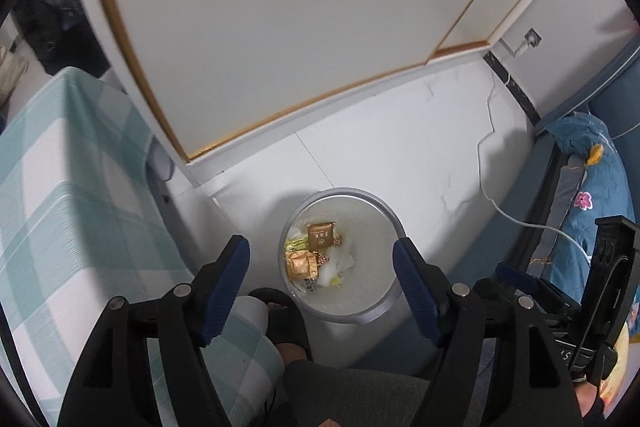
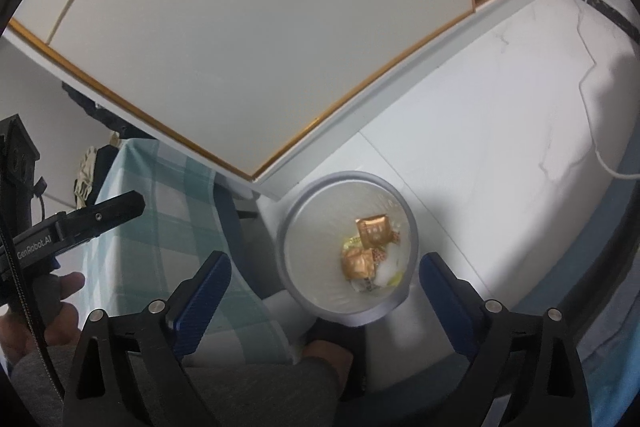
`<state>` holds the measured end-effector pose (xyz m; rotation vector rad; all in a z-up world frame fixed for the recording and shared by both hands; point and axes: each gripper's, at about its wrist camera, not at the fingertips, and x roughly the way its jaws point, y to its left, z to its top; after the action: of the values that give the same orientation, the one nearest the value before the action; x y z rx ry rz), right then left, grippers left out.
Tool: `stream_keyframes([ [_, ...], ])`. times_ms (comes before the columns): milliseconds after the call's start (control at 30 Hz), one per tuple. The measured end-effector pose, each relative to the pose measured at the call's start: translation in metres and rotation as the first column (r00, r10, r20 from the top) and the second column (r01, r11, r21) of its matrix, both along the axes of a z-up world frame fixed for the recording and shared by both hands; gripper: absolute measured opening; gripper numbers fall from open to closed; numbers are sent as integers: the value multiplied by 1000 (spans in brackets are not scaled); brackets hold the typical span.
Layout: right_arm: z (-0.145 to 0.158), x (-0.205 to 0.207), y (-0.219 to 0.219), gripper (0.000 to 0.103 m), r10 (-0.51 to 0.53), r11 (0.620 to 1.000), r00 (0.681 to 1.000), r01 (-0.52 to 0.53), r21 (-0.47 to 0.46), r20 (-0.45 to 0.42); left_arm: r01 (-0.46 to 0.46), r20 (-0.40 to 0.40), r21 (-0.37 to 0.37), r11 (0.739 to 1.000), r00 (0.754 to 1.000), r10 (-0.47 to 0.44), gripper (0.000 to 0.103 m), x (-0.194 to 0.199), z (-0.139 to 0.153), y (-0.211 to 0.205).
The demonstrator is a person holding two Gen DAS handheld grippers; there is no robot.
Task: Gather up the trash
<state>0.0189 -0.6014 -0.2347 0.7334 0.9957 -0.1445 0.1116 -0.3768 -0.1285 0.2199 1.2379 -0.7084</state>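
Both tools tilt steeply down over the floor. The left gripper (image 1: 322, 259) gapes wide, gripping nothing; the checked cloth (image 1: 68, 211) crowds its left finger. The right gripper (image 2: 324, 279) likewise gapes, empty. The trash bin (image 2: 348, 247) sits directly below, wrappers (image 2: 366, 247) inside; smaller scraps indistinct.

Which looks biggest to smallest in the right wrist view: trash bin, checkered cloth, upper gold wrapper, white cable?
1. checkered cloth
2. trash bin
3. white cable: long but thin, farther off, so unsure
4. upper gold wrapper: smallest, lying inside the bin
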Motion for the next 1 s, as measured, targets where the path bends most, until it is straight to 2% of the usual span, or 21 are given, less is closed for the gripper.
stream_keyframes([
  [333,20,-5,9,99,16,999,1000,-15,-34,24,-16,40,-19,1000,999,17,71,-10,18,12],
  [1000,25,-9,7,99,-8,999,999,9,-33,32,-23,47,-6,1000,999,23,71,-17,18,17],
])
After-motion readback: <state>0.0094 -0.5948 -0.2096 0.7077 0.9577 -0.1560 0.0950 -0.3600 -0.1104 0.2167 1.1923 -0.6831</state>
